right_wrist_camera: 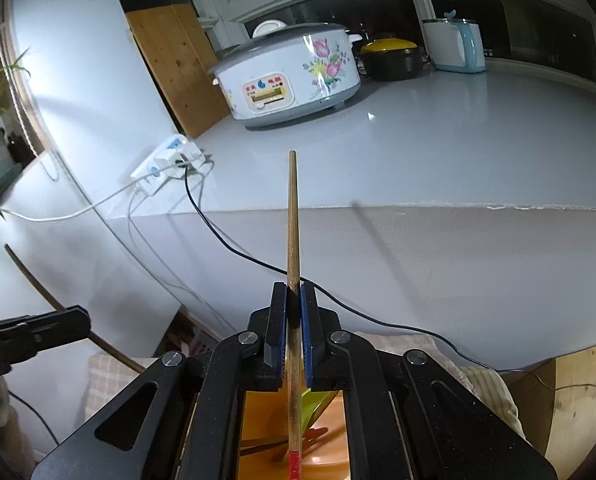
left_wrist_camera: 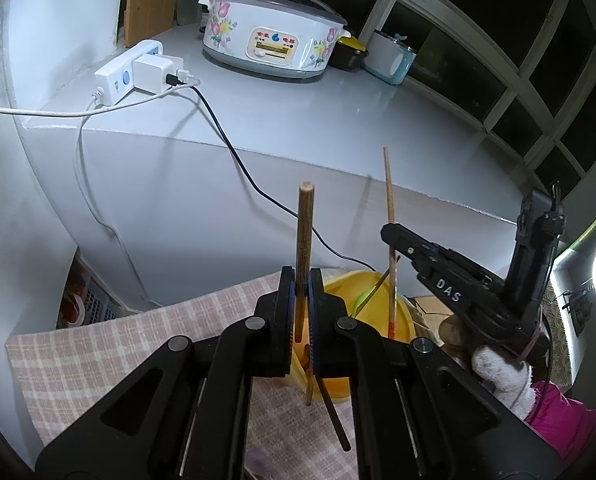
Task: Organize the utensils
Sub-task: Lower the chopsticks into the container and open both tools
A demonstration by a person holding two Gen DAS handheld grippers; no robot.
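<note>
Jaws of left gripper [left_wrist_camera: 301, 312] and right gripper [right_wrist_camera: 293, 320] each clamp one chopstick [left_wrist_camera: 304, 240] upright above yellow bowl [left_wrist_camera: 402, 312]; mid-transfer, next needs a holder, none visible.

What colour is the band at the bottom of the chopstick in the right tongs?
Red; the chopstick shows it clearest in the right wrist view, below the right tongs.

Left tool [left_wrist_camera: 303, 280] clamped, fingers pointing up; right tool [right_wrist_camera: 294, 294] likewise clamped, raised just beside it.
</note>
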